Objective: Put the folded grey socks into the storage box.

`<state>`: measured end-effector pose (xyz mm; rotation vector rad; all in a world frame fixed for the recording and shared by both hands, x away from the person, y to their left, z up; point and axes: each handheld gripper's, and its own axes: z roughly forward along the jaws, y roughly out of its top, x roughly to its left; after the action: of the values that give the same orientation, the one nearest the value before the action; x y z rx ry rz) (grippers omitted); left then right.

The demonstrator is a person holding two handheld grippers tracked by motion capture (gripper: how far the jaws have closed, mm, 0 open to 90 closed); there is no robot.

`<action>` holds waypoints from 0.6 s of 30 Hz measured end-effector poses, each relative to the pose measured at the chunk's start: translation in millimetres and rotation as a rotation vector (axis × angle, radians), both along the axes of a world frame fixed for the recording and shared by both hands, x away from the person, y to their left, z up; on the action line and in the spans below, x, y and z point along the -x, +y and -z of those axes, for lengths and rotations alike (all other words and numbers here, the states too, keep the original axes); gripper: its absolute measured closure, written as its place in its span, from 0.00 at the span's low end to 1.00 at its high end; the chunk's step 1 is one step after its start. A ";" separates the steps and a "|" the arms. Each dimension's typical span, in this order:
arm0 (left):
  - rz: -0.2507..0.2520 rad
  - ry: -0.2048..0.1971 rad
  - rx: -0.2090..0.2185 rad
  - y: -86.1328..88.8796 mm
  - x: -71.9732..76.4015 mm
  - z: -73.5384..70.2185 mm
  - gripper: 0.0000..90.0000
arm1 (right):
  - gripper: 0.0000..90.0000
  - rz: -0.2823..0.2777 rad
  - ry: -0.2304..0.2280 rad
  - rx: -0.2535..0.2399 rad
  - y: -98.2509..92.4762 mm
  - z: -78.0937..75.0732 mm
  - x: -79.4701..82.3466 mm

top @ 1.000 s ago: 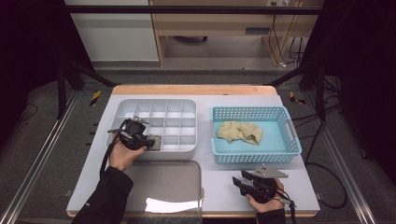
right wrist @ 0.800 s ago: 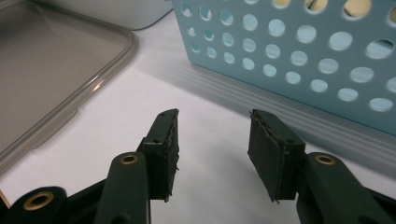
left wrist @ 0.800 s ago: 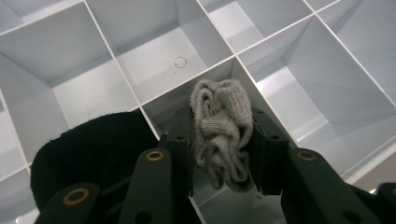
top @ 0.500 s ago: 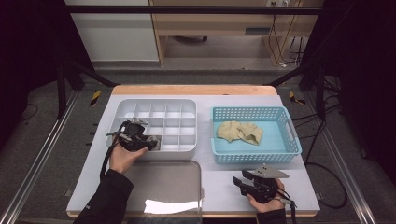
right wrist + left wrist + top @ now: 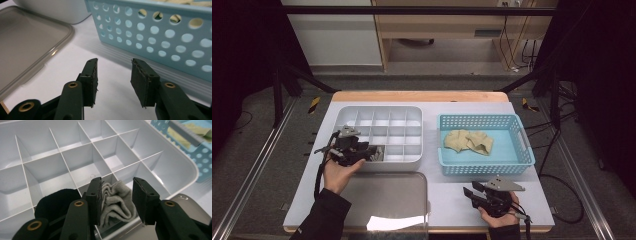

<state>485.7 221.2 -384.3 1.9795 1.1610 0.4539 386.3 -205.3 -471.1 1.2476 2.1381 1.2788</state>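
Note:
My left gripper [image 5: 372, 153] hovers over the front-left corner of the white compartment tray [image 5: 412, 112]. Its jaws have just been closing and stand open [image 5: 117, 185]. A folded grey sock [image 5: 117, 201] lies in the compartment below and between them, and the pads do not squeeze it. A black sock [image 5: 56, 200] fills the compartment next to it. My right gripper [image 5: 469, 192] rests low near the table's front right. Its jaws have just been closing too, and they stand open [image 5: 113, 67] with nothing between them.
A light blue perforated basket [image 5: 484, 167] right of the tray holds beige socks [image 5: 468, 141]; its wall [image 5: 155, 32] stands just ahead of the right gripper. A grey translucent lid [image 5: 384, 197] lies flat in front of the tray.
The left gripper has drawn back slightly toward the person over the tray's front-left corner. The right gripper has stayed in place.

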 end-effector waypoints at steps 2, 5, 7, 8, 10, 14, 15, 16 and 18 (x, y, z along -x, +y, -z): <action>0.000 -0.034 0.024 0.8 8.6 -0.6 0.64 | 0.65 0.005 -0.012 -0.005 -1.3 -2.2 0.9; -0.001 -0.070 0.059 1.5 22.5 1.0 0.61 | 0.66 0.012 -0.038 -0.017 -4.4 -7.8 2.4; 0.005 -0.087 0.080 1.4 32.1 3.1 0.59 | 0.65 0.018 -0.046 -0.023 -6.1 -10.6 3.2; 0.008 -0.097 0.091 1.4 37.1 4.3 0.58 | 0.65 0.021 -0.053 -0.025 -7.0 -11.6 3.4; 0.018 -0.113 0.116 1.2 48.9 7.7 0.57 | 0.63 0.031 -0.060 -0.017 -9.3 -14.0 3.7; 0.037 -0.132 0.152 2.5 68.8 14.2 0.55 | 0.62 0.045 -0.067 -0.023 -15.4 -17.2 3.7; 0.041 -0.130 0.153 2.6 72.0 15.1 0.55 | 0.62 0.047 -0.071 -0.027 -16.5 -18.1 3.9; 0.041 -0.131 0.160 3.0 76.3 16.9 0.54 | 0.61 0.048 -0.070 -0.031 -17.1 -18.9 3.9; 0.053 -0.123 0.160 3.4 82.9 21.1 0.54 | 0.61 0.050 -0.078 -0.044 -18.1 -21.4 4.8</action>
<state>402.8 224.6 -405.4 1.8137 1.0336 0.4352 381.5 -223.4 -449.6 1.2398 2.0228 1.3384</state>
